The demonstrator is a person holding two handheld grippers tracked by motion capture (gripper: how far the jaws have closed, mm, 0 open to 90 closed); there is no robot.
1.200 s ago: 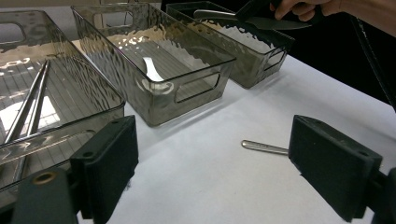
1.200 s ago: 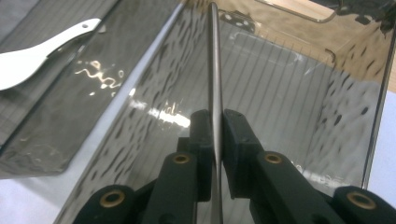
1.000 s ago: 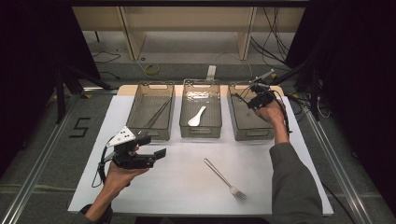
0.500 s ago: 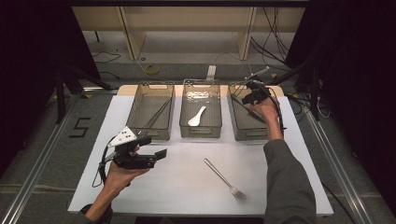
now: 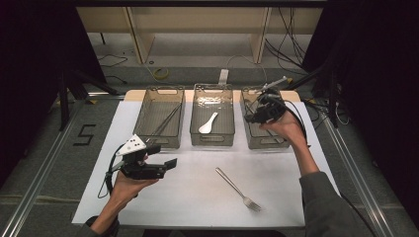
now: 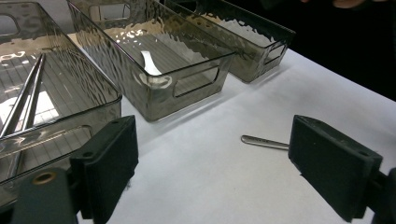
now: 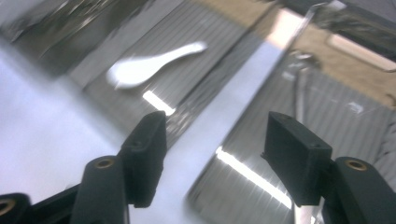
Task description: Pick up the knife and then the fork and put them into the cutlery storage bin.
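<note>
While the right gripper [image 5: 253, 117] hangs over the right bin [image 5: 263, 139], a slim steel fork [image 5: 239, 189] lies on the white desk [image 5: 197, 197], tines toward the person. Three smoky bins, one white spoon [image 5: 208, 123]. Right fingers [image 7: 148, 154] have just been opening, nothing between; left gripper [image 5: 165, 167] fingers wide, empty.

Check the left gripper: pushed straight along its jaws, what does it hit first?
Likely the fork handle on the white sheet, lying ahead between the open left gripper jaws; depth is unclear.
</note>
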